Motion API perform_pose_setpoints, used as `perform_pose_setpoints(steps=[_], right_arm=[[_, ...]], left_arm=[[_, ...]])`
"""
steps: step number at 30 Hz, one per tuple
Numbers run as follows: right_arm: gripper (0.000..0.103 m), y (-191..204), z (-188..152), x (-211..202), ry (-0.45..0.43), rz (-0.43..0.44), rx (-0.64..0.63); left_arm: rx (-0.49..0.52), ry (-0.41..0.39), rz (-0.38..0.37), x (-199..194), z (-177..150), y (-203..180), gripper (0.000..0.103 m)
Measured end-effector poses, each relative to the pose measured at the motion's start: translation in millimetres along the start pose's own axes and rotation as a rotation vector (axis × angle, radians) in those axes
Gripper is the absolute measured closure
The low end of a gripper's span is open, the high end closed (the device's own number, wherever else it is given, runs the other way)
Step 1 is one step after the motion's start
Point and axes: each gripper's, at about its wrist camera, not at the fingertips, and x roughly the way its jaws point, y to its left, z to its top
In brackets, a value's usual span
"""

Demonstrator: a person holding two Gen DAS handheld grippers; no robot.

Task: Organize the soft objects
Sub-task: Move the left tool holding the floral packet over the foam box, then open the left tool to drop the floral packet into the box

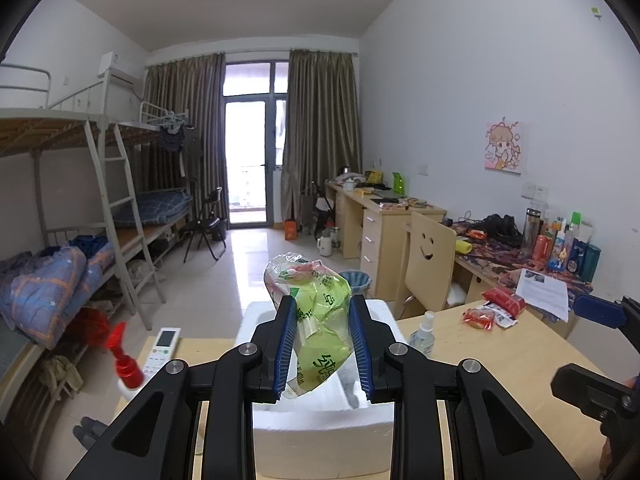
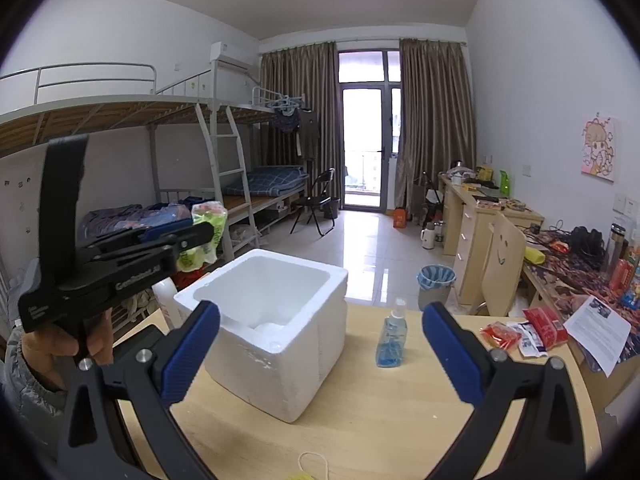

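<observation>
Dorm desk: left gripper pinches green packet; right gripper spread, box interior visible.

Light wooden table filling the lower frame; bearing a white foam box centre, blue-liquid spray bottle beside, red snack packets at right.

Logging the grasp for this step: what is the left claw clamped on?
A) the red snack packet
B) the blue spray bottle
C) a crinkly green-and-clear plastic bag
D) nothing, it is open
C: the left claw is shut on the plastic bag, raised over the white foam box.
</observation>
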Motion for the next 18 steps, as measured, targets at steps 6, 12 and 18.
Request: perform_pose_setpoints(steps=[6,12,18], right_arm=[[0.001,-9.3,-4.6,-5.7,-0.001,-0.024,0.020],[0.001,-20.0,-14.5,-6.3,0.015,-0.048,0.038],[0.001,-28.3,-22.2,-5.9,0.033,-0.060,0.063]], left_arm=[[0.008,0.023,-0.025,14.6,0.9,-9.2,0.074],[0.020,0.043,-0.035,30.9,1.8,-17.7,0.074],[-0.011,0.108,-0.045,54.2,-3.0,-13.9,0.074]])
